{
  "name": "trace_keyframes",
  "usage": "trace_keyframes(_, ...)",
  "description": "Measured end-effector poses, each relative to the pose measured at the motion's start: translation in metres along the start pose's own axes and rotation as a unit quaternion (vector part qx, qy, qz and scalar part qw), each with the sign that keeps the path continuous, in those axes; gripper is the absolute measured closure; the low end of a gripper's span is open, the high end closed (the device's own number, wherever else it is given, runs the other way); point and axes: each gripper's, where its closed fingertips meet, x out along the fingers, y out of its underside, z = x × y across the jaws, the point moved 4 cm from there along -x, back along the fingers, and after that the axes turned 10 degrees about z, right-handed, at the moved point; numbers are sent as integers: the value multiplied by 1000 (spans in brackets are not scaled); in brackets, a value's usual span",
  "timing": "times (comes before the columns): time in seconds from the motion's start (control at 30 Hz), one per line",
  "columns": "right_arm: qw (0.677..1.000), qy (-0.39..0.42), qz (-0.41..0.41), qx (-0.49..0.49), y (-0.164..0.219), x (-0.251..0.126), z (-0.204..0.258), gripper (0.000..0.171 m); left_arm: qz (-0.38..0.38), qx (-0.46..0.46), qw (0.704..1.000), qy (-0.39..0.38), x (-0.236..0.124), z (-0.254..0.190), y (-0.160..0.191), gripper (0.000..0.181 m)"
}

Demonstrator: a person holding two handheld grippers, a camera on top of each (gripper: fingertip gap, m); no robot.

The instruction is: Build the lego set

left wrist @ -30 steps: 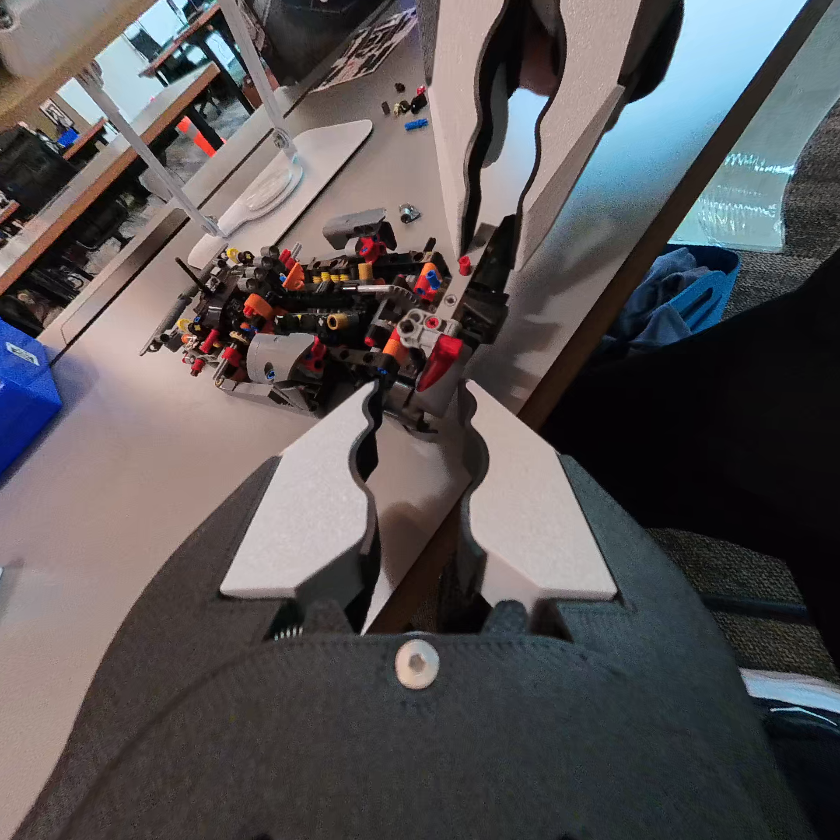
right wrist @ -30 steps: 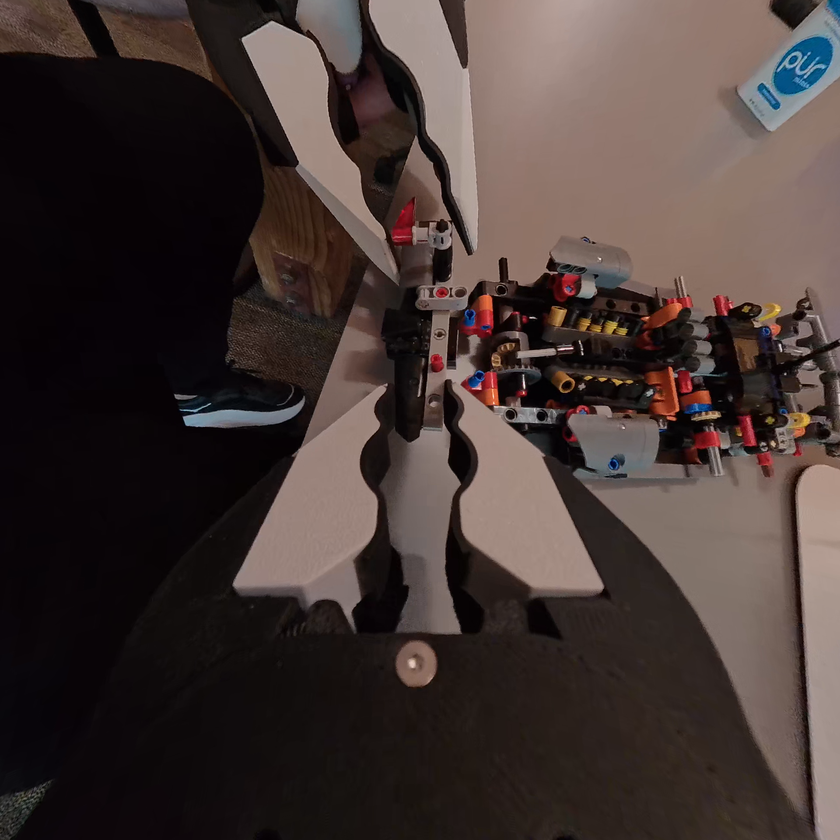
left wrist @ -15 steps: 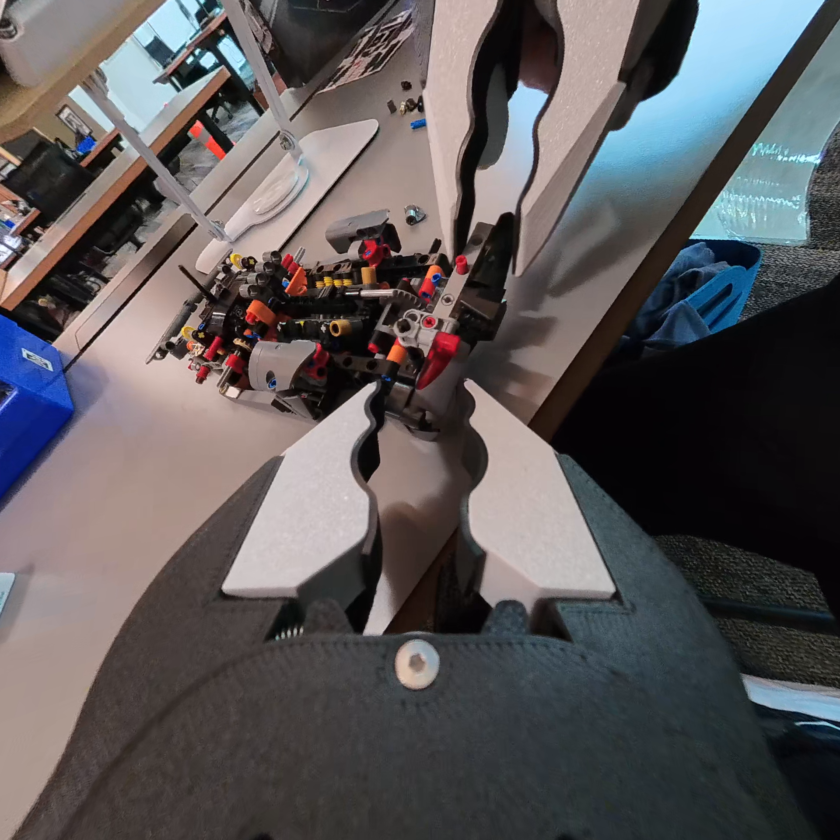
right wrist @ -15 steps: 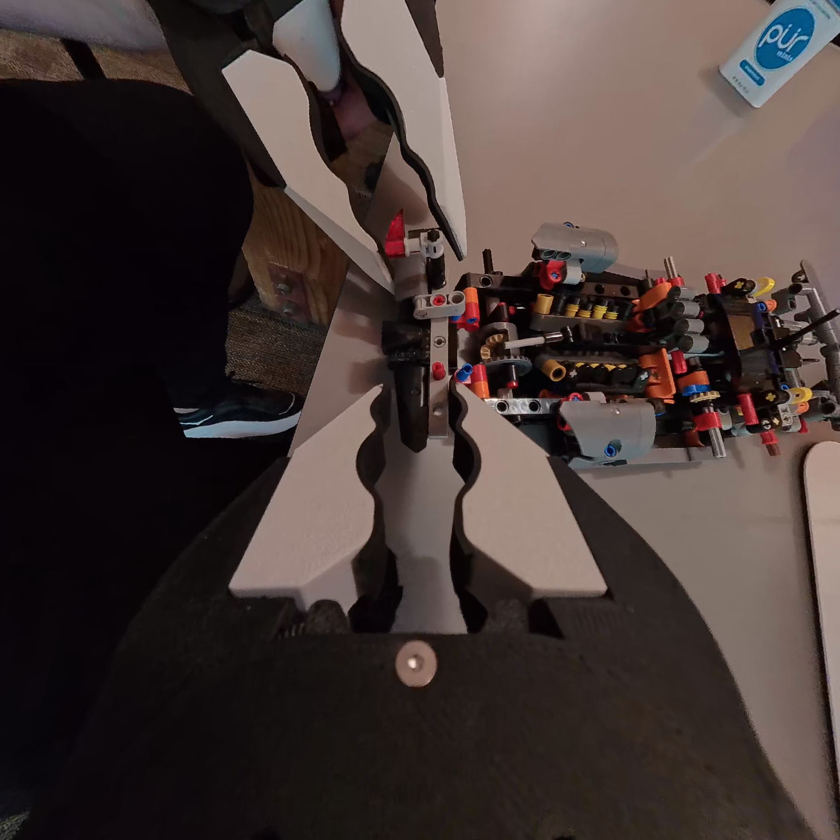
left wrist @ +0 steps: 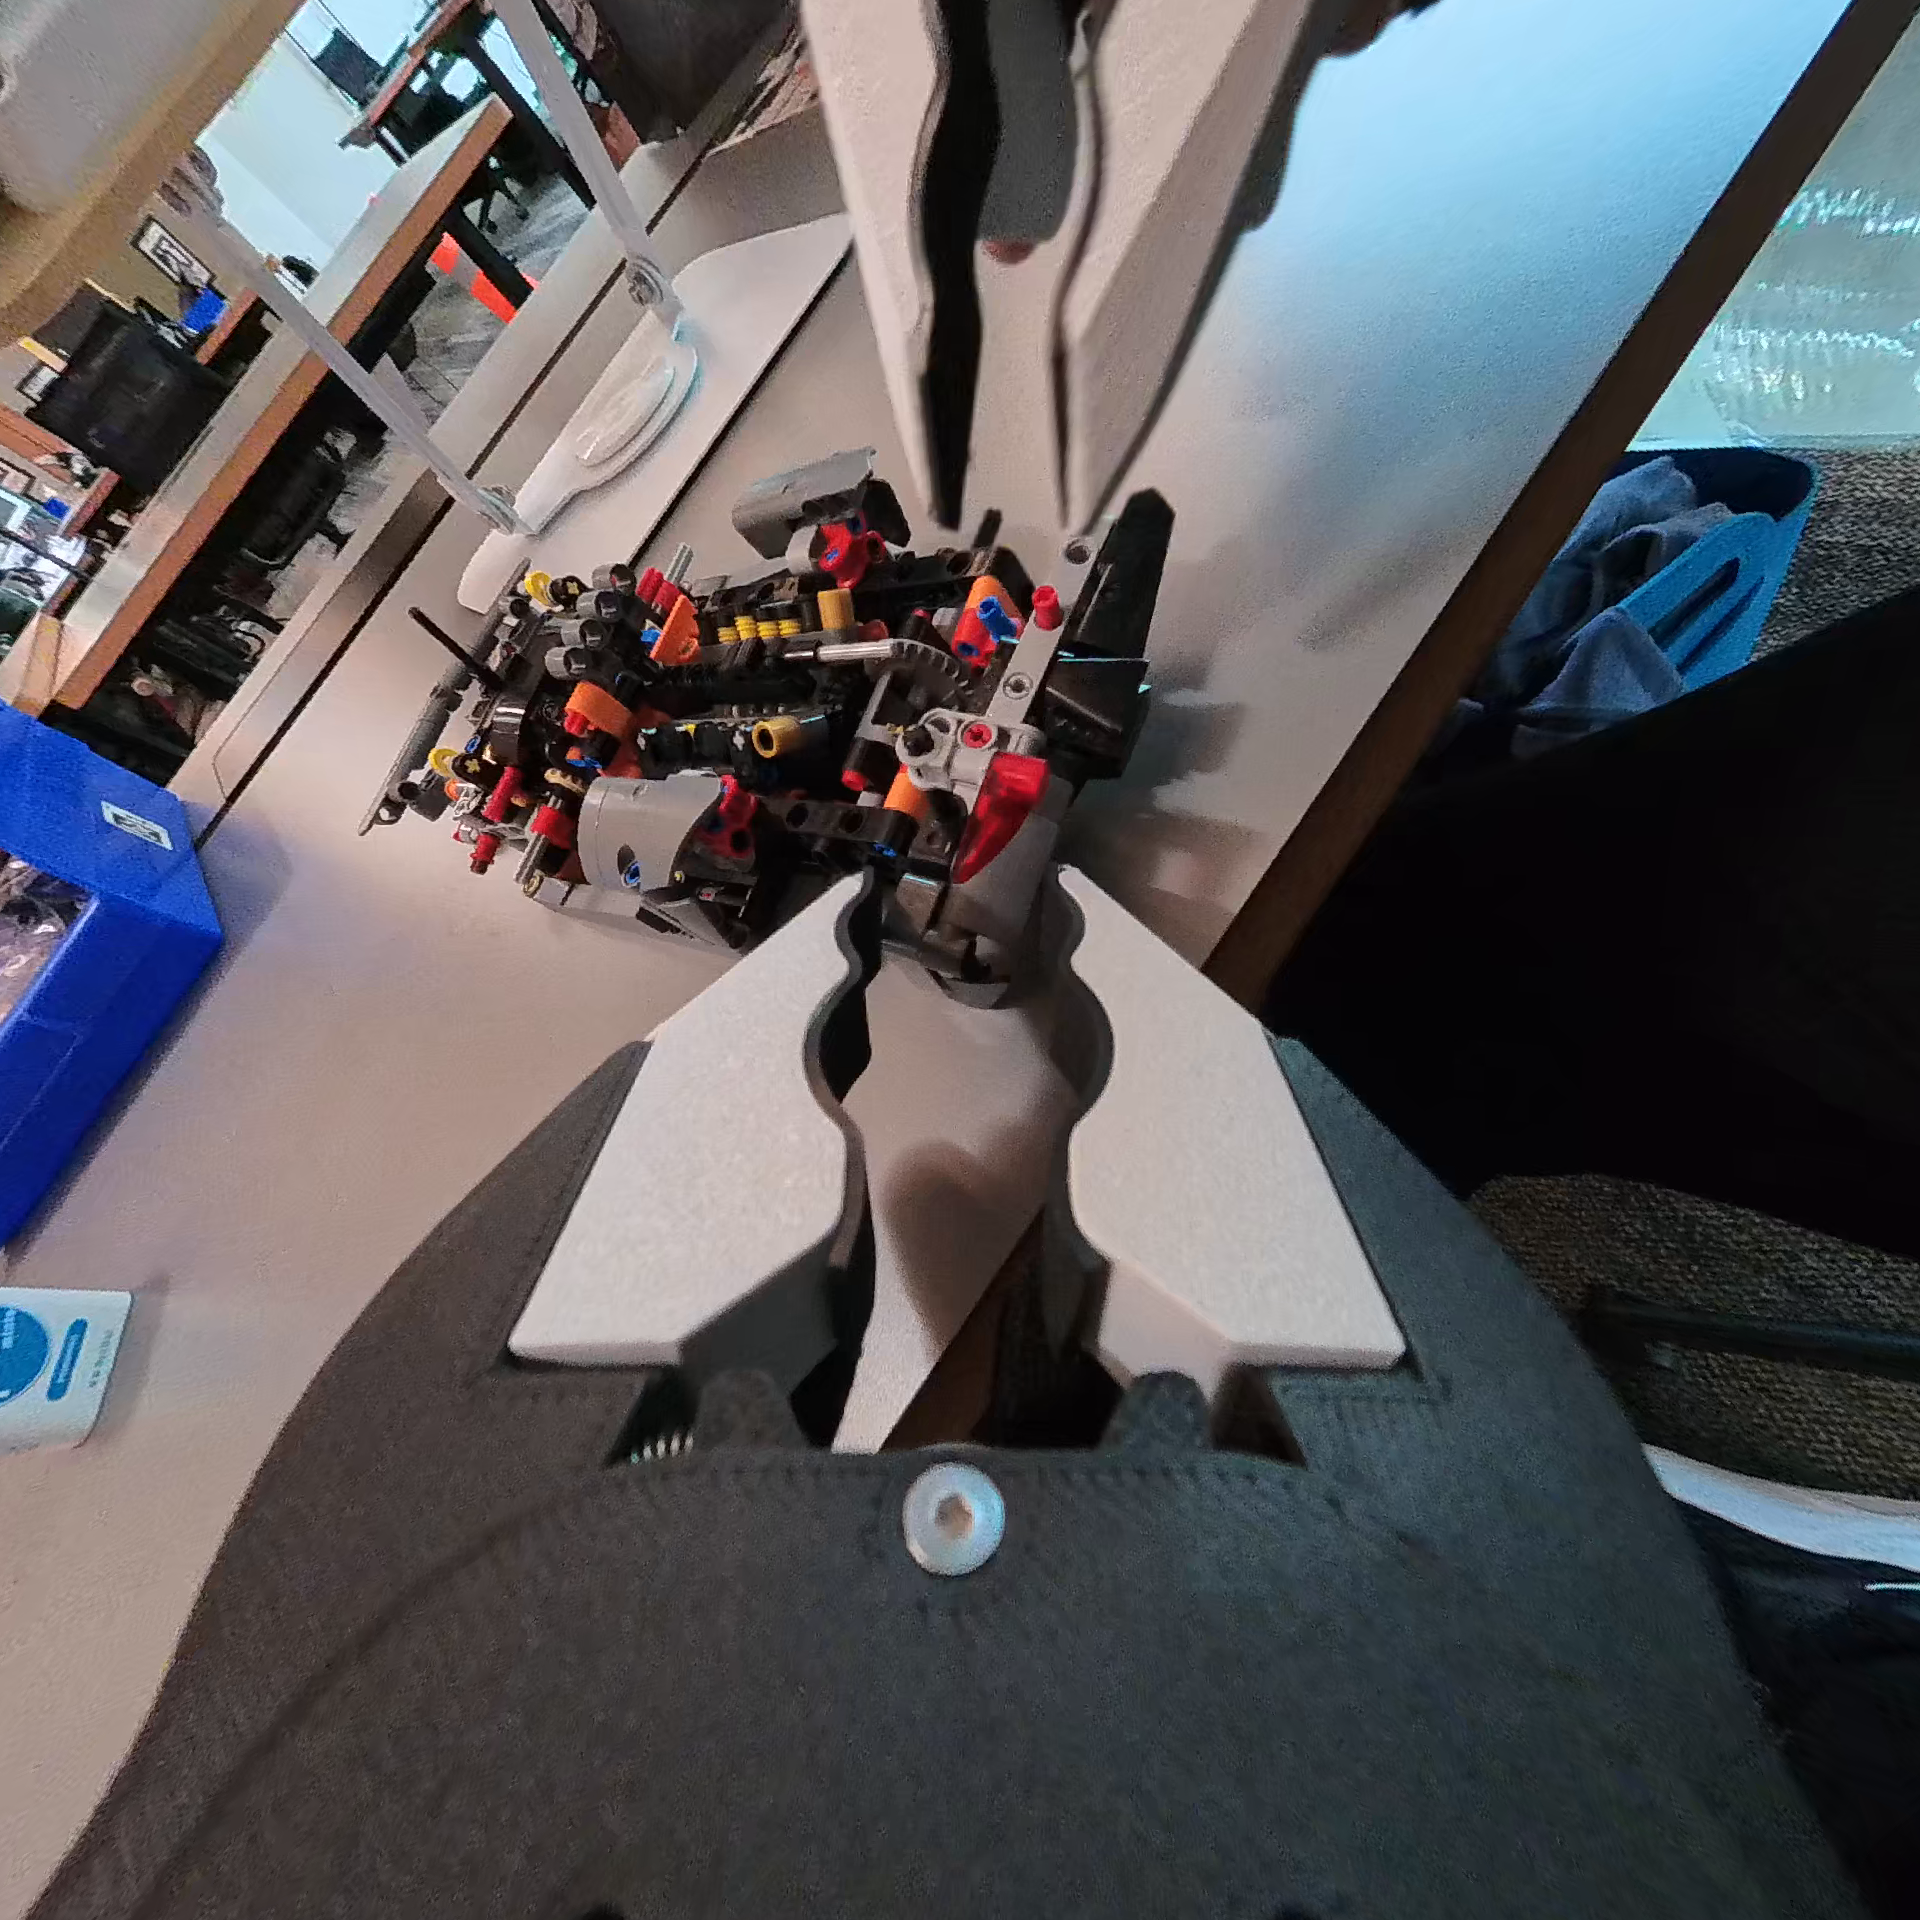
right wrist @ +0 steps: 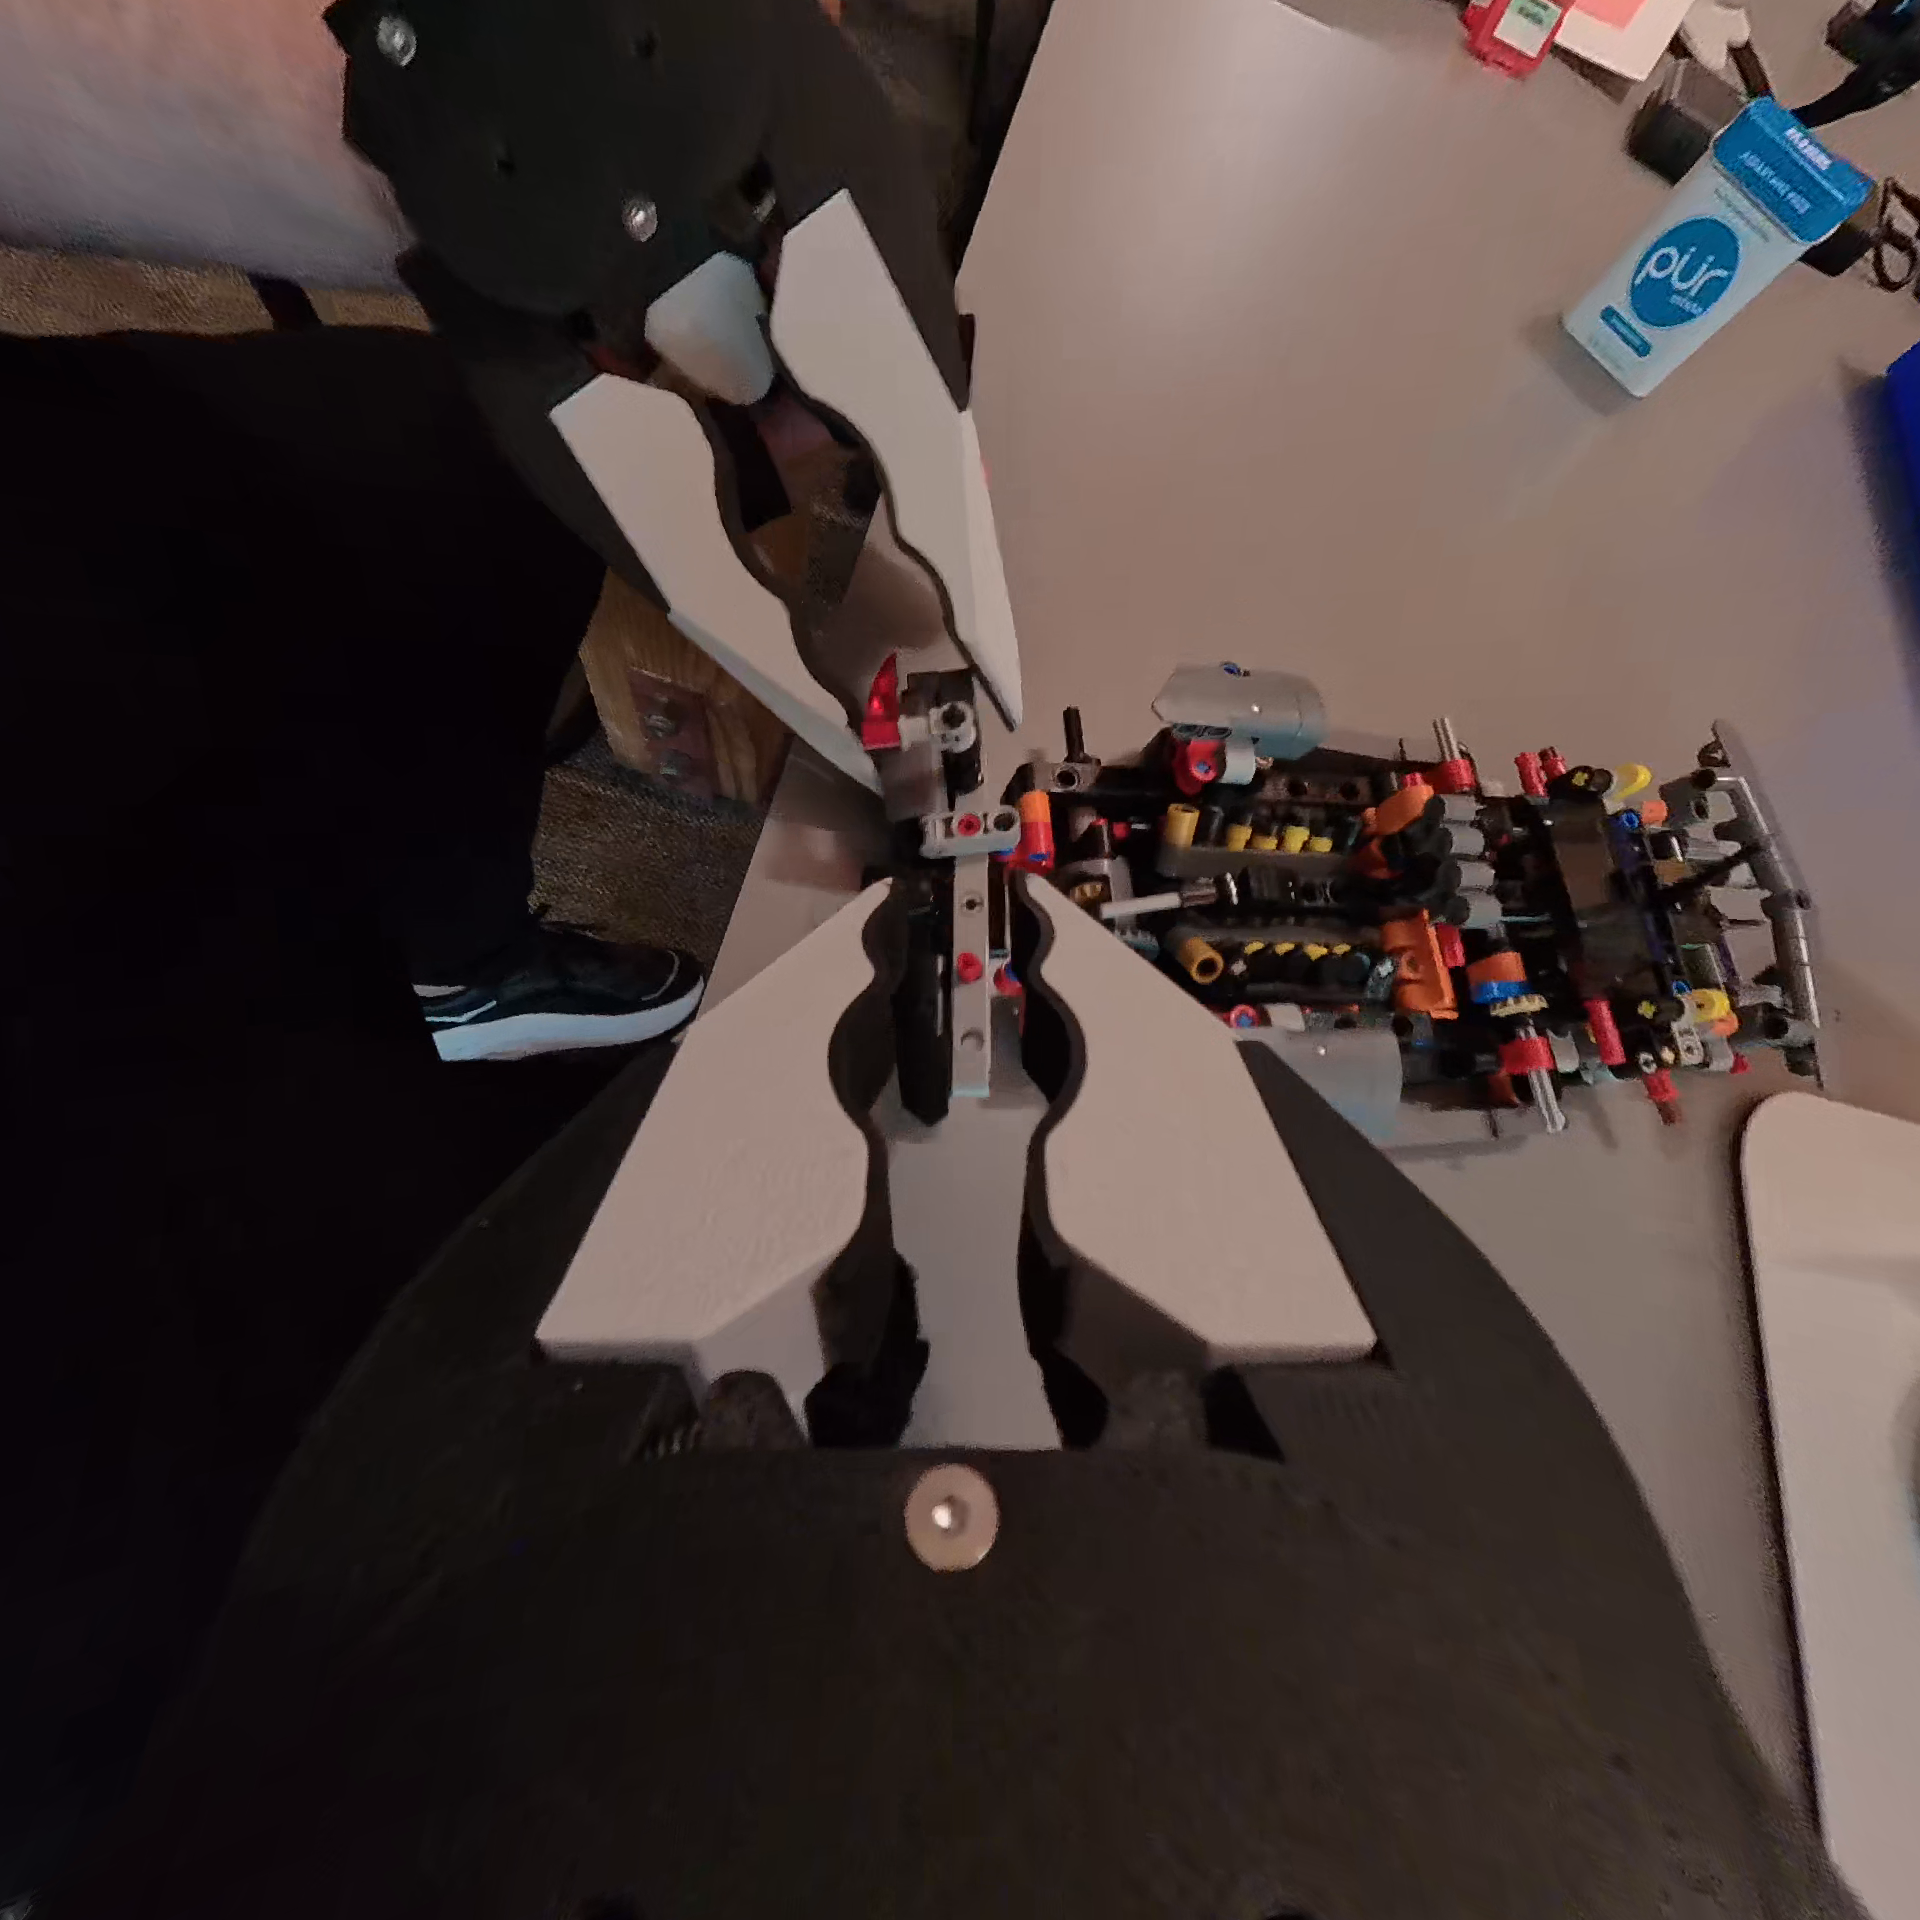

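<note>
A half-built lego model (left wrist: 790, 717), a dense chassis of black, grey, orange, red and yellow parts, is lying on a pale grey table (left wrist: 312, 1039), its end assembly sitting right at the table's edge. The left gripper (left wrist: 961, 914) is closing on the near corner of that end, its white fingers (left wrist: 727, 1143) pinching the grey-and-black parts just below a translucent red wedge piece (left wrist: 992, 810). From the opposite side, the right gripper (right wrist: 956, 904) is straddling the same end assembly, its jaws standing slightly parted on either side of a grey beam (right wrist: 971, 977) and the black part beside it; whether the pads are actually pressing the beam is hard to judge, since motion blur is softening this view. In the left wrist view the right gripper's tips are hovering just above the far end of the beam. A blue bin (left wrist: 83, 935) is sitting near the model on the table, and a small blue-and-white packet (right wrist: 1704, 249) is lying well apart from it. A flat white stand base (left wrist: 665, 343) is resting beyond the model. A dark shoe (right wrist: 561, 997) is showing on the carpet below the table edge.
</note>
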Motion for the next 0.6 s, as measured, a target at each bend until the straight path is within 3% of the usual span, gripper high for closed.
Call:
trace_keyframes(0.03,1000,-4,-2,3,-2,2,-2,157,1,2,1000,-2,0,0,0,153)
trace_keyframes(0.37,999,-45,8,11,-9,26,-13,171,7,14,1000,-6,0,-1,0,153)
trace_keyframes(0.6,999,-40,23,-2,-7,34,-11,171,5,17,1000,-9,1,-1,1,153)
